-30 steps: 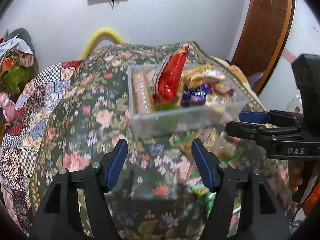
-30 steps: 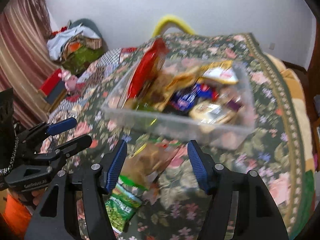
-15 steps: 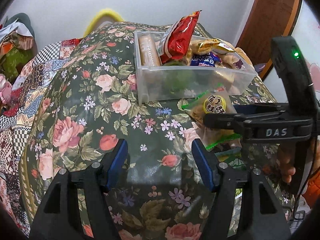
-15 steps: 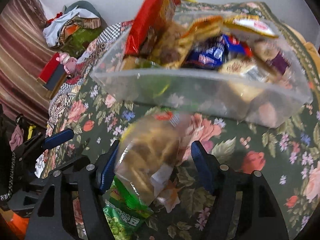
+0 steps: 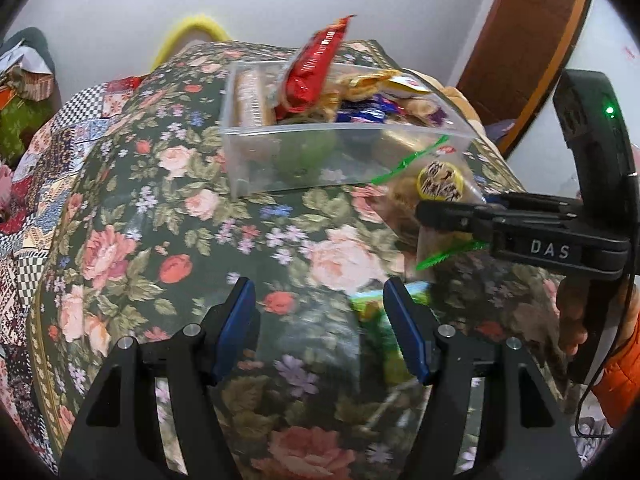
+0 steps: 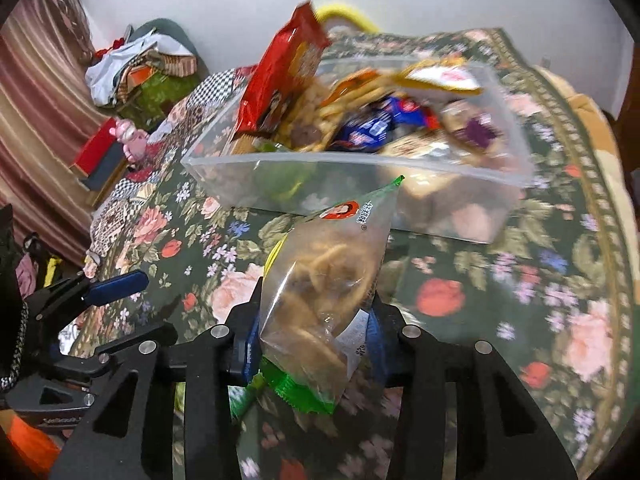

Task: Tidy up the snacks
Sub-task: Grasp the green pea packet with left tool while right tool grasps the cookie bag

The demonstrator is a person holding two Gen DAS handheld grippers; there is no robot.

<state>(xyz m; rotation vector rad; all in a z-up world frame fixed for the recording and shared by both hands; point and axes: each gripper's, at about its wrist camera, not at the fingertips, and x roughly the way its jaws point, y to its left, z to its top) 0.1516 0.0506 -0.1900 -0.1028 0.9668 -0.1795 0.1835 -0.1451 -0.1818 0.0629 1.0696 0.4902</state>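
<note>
A clear bag of fried snack sticks (image 6: 332,272) with green edges stands between the fingers of my right gripper (image 6: 316,308). The jaws are closing and both blue pads press on its lower half. In the left wrist view the same bag (image 5: 400,200) hangs in front of the right gripper (image 5: 436,212), near the clear plastic bin (image 5: 344,130). That bin (image 6: 360,156) holds several snack packs, with a red packet (image 6: 280,76) sticking up. A green packet (image 5: 372,308) lies on the floral cloth by the right finger of my open left gripper (image 5: 317,292), which has nothing between its fingers.
A floral cloth (image 5: 168,208) covers the surface and drops away at the left onto a patchwork cover (image 5: 36,168). A heap of clothes (image 6: 136,64) lies at the far left. A brown door (image 5: 524,40) stands at the right. A hand in an orange sleeve (image 5: 616,364) holds the right gripper.
The right gripper's fingers have come together on the clear snack bag, which now stands up between them. The left gripper has sunk a little toward the cloth.
</note>
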